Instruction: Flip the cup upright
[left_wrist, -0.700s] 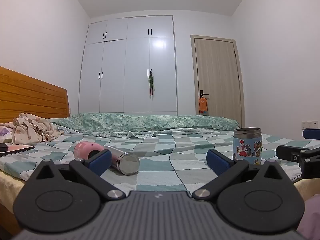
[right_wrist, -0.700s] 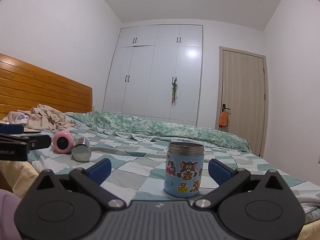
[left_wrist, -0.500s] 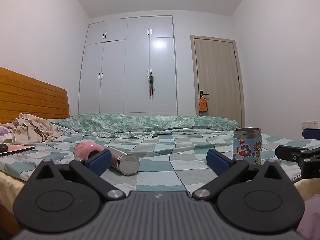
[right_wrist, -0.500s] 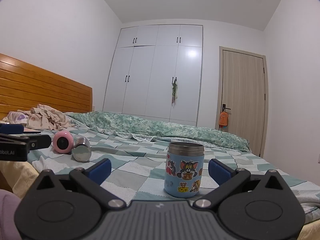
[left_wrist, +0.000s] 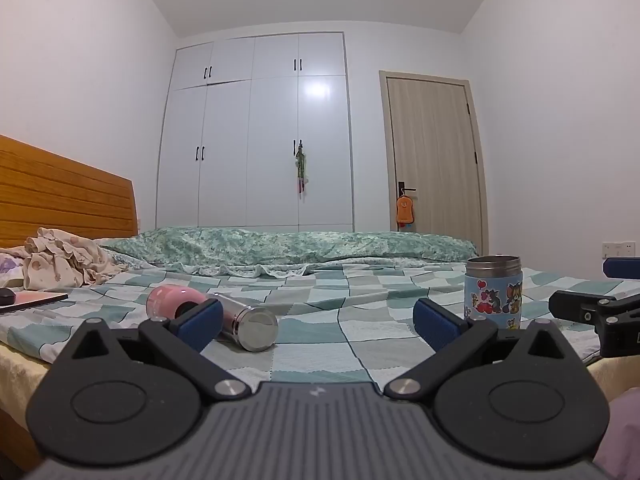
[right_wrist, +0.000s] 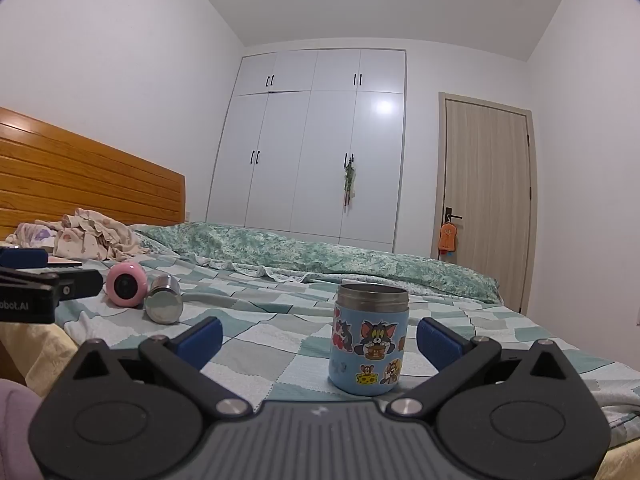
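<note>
A blue cartoon-print cup (right_wrist: 370,342) with a steel rim stands upright on the checked bedspread (right_wrist: 260,344), mouth up. It sits just beyond and between the blue pads of my right gripper (right_wrist: 318,336), which is open and empty. The cup also shows in the left wrist view (left_wrist: 494,292) at the right. My left gripper (left_wrist: 316,322) is open and empty, low over the bed's near edge. A pink cup (left_wrist: 170,300) and a steel flask (left_wrist: 248,320) lie on their sides just past its left pad.
Crumpled clothes (left_wrist: 64,262) and a flat pink-and-black device (left_wrist: 30,300) lie by the wooden headboard (left_wrist: 64,196). A rolled green quilt (left_wrist: 288,242) runs across the far side of the bed. White wardrobe and door stand behind.
</note>
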